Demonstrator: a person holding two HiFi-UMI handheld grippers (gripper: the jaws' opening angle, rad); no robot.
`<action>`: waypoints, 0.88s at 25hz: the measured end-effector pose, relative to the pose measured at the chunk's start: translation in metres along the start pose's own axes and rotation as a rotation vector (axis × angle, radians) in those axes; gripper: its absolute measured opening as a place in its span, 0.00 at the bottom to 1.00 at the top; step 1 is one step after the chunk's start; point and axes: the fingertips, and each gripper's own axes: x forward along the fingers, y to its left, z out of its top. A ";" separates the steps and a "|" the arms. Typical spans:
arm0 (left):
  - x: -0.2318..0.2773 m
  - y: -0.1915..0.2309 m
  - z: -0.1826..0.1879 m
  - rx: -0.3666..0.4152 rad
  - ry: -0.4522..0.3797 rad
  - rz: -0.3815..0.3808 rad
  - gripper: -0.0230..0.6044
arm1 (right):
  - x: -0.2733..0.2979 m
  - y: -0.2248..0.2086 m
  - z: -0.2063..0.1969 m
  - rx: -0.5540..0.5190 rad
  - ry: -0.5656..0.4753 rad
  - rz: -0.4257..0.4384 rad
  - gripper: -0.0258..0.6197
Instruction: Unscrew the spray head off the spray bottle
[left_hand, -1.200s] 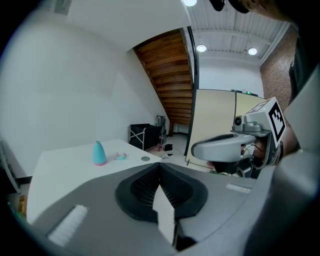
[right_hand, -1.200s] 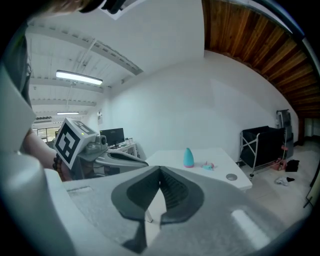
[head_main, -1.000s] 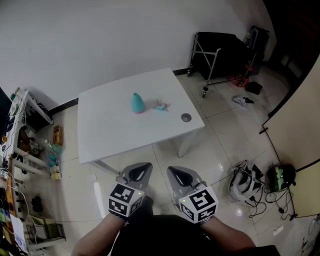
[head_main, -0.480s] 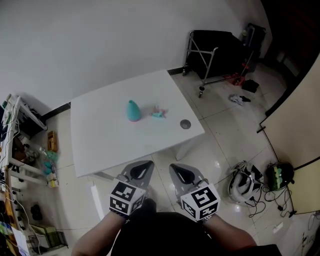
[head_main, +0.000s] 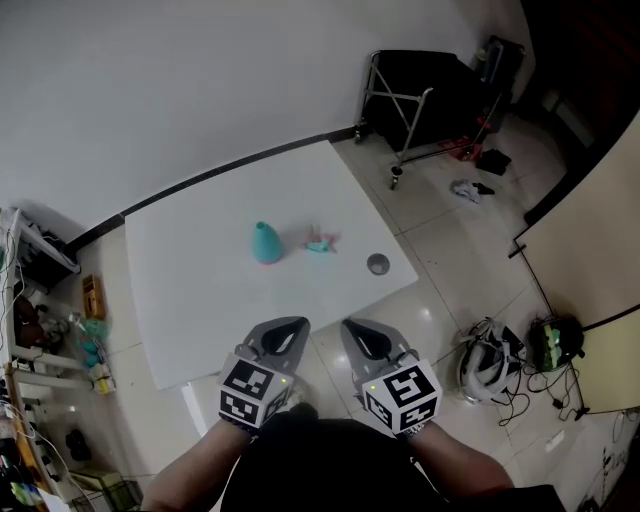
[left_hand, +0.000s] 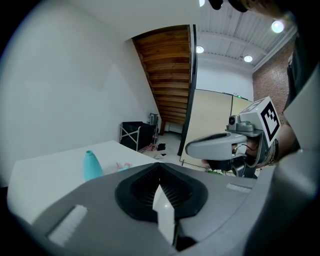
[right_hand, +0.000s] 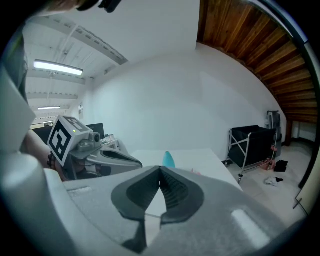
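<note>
Bottle: a teal, cone-shaped plastic spray bottle (head_main: 265, 243) stands upright near the middle of the white rectangular table (head_main: 190, 300). The head is off its narrow top. Its wall is opaque, so what is inside cannot be told.
Spray head: a small teal-and-pink plastic spray head (head_main: 321, 244) lies on its side on the table, just to the right of the bottle and not touching it.
Round item: a small grey round item (head_main: 377, 264) sits near the table's near right corner, apart from the spray head. I cannot tell whether it is a cap or a dish, or whether it holds anything.
Left gripper: the grey left gripper (head_main: 280, 335) is held at the table's near edge and points towards the bottle. Its ribbed pads are pressed together with nothing between them.
Right gripper: the grey right gripper (head_main: 365, 338) is just beside the left one, in front of the table's near edge. Its jaws are also closed on themselves and empty.
In the way: only bare table top lies between the two grippers and the bottle.
Cart: a black fabric cart on a wheeled metal tube frame (head_main: 420, 85) stands beyond the table's far right corner, against the wall.
Rack: a cluttered white rack (head_main: 40, 330) stands off the table's left side.
Floor clutter: a tangle of cables and pale gear (head_main: 487, 365) lies on the tiles to the right of the table.
</note>
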 end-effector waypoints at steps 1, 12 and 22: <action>0.003 0.005 0.002 0.000 0.002 -0.008 0.05 | 0.006 -0.003 0.001 0.001 0.005 -0.008 0.03; 0.017 0.041 0.006 0.019 0.032 -0.069 0.05 | 0.048 -0.031 0.005 -0.018 0.061 -0.093 0.03; 0.035 0.052 0.005 -0.001 0.050 -0.045 0.05 | 0.081 -0.066 -0.013 -0.085 0.159 -0.068 0.11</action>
